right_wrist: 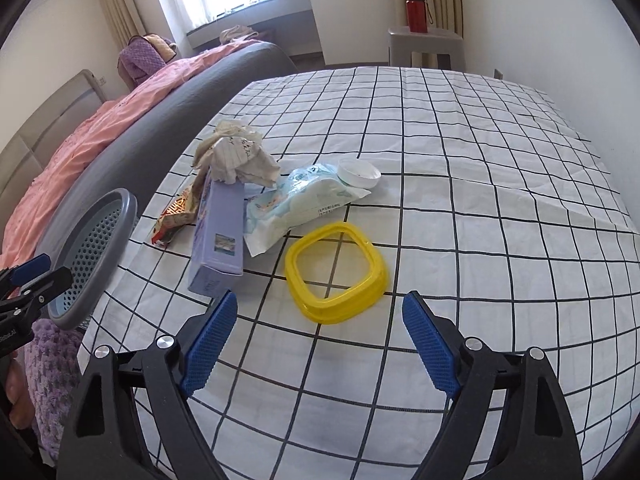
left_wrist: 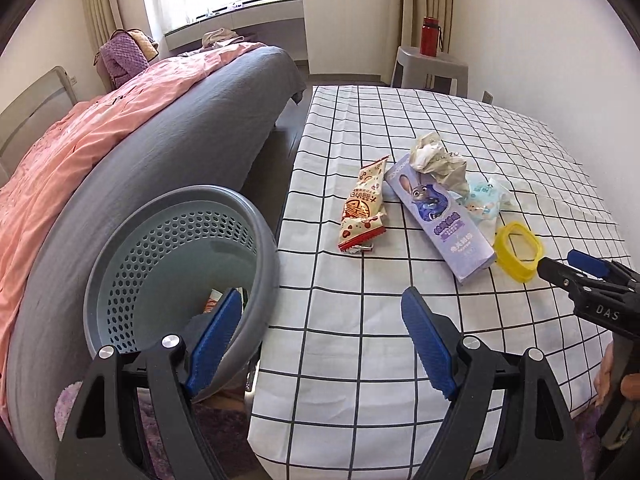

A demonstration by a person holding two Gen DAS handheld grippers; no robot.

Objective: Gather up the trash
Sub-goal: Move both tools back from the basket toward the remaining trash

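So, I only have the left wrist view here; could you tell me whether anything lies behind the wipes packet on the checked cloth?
Observer: Yes, a white round cap lies at the far end of the wipes packet, touching it.
Operator: Thank you. Is the yellow ring lying flat?
Observer: It is; the yellow ring lies flat on the cloth, which shows through its middle.
Operator: And are the right tongs holding anything?
Observer: No, the right tongs are open and empty, just short of the ring.
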